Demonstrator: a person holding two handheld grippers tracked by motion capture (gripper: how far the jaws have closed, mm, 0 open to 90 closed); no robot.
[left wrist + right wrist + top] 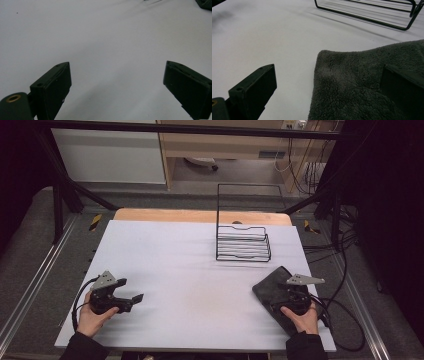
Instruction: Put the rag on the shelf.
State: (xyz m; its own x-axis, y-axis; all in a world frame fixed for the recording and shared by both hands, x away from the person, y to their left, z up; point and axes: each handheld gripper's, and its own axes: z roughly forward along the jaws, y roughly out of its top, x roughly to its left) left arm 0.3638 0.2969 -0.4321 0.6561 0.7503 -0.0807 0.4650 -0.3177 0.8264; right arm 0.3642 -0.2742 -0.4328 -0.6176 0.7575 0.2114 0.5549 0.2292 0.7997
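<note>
Hovering with jaws apart over the dark fleece cloth (367,85): right tool (295,296). Soft, light, limp stuff, likely to sag; best pinched at its near-left corner. Left of the cloth, left tool (131,296) spread wide above bare white surface (190,270). Beyond the cloth, wire rack (243,242), open room between.

No words, labels, brand marks or numbers can be read anywhere (the yellow-and-black striped markers (95,222) by the table's far corners carry no lettering).
</note>
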